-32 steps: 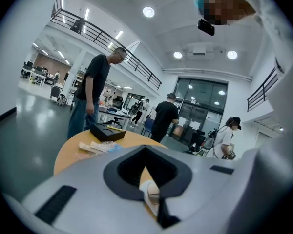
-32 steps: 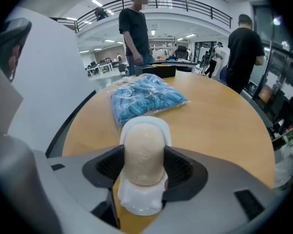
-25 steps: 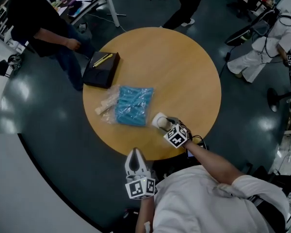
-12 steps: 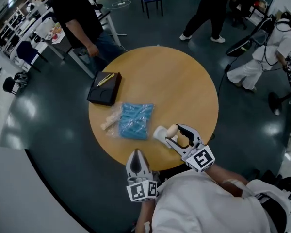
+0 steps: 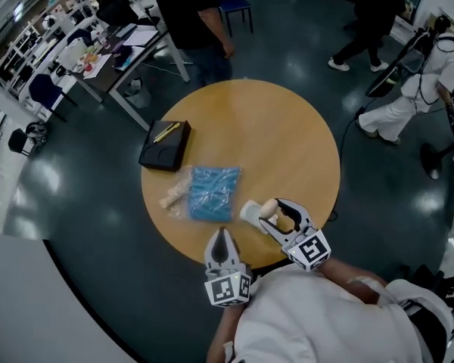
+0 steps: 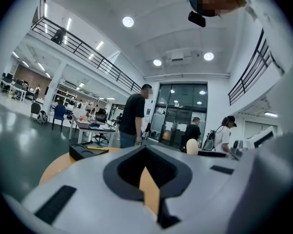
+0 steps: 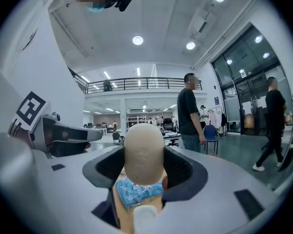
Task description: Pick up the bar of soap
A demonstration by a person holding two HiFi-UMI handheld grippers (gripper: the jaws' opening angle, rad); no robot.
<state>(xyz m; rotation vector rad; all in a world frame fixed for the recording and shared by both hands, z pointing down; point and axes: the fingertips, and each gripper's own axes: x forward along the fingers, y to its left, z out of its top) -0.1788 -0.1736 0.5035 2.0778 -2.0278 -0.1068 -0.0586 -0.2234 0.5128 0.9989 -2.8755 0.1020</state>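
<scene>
The bar of soap (image 5: 268, 207) is a beige oval, and my right gripper (image 5: 275, 213) is shut on it above the near right part of the round wooden table (image 5: 287, 142). In the right gripper view the soap (image 7: 144, 151) stands upright between the jaws, filling the gap. A white object (image 5: 250, 211) lies on the table just left of the soap. My left gripper (image 5: 224, 237) hovers at the table's near edge, jaws shut and empty. In the left gripper view (image 6: 145, 177) the soap (image 6: 189, 146) shows far off to the right.
A blue packet in clear plastic (image 5: 209, 190) lies left of the soap. A black box (image 5: 165, 144) with a yellow pen on it sits at the table's left. Several people stand or walk around the table, one in black (image 5: 193, 21) at the far edge. Desks and chairs stand at the upper left.
My right gripper has risen from the table with the soap in it and drawn back toward me. The left gripper has moved slightly forward. People around the table have shifted.
</scene>
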